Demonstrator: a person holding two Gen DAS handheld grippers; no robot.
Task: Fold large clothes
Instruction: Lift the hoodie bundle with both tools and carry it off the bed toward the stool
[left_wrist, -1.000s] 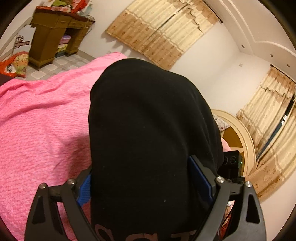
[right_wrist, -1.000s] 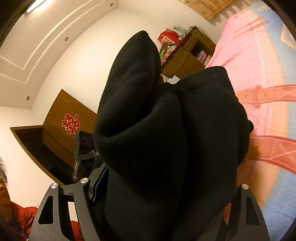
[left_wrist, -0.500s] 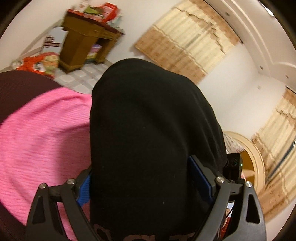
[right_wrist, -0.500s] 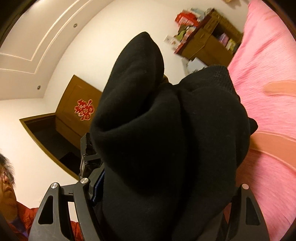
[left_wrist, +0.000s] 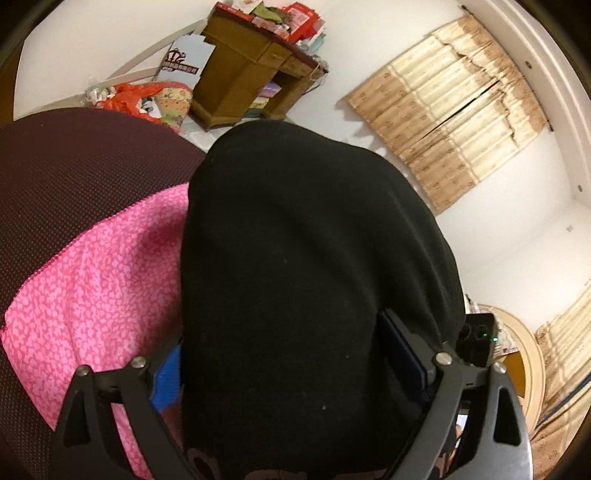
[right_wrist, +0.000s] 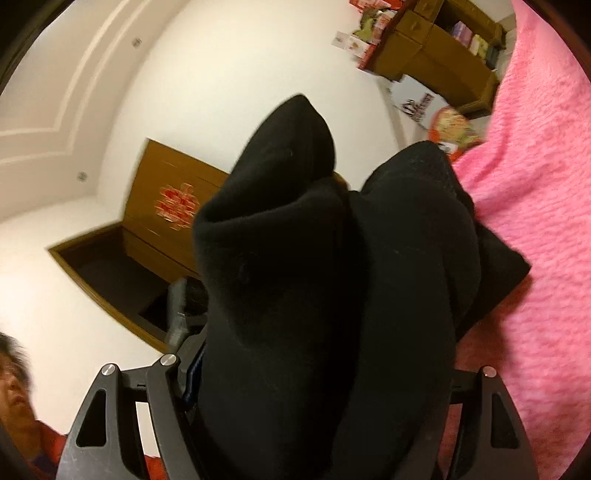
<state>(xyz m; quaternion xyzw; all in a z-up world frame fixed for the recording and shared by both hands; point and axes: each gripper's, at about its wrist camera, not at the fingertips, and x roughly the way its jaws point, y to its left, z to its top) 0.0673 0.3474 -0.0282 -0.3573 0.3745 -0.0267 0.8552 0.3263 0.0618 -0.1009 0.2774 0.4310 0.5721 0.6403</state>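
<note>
A large black garment (left_wrist: 310, 280) fills the middle of the left wrist view, bunched between the jaws of my left gripper (left_wrist: 291, 373), which is shut on it. The same black garment (right_wrist: 332, 295) fills the right wrist view in thick folds, and my right gripper (right_wrist: 317, 373) is shut on it. Both hold the cloth lifted above the pink bedspread (left_wrist: 96, 295), which also shows in the right wrist view (right_wrist: 546, 184). The fingertips of both grippers are hidden by the fabric.
A dark maroon cloth (left_wrist: 66, 177) lies over the bedspread at the left. A wooden desk (left_wrist: 243, 74) with clutter stands by the wall, bags (left_wrist: 147, 99) beside it. Curtains (left_wrist: 450, 110) hang behind. A wooden door (right_wrist: 166, 206) and a person's face (right_wrist: 11, 391) are at left.
Both grippers have swung with the garment toward the bed's edge. The desk and the dark maroon cloth have come into the left view; the right view has turned away from the patterned blanket.
</note>
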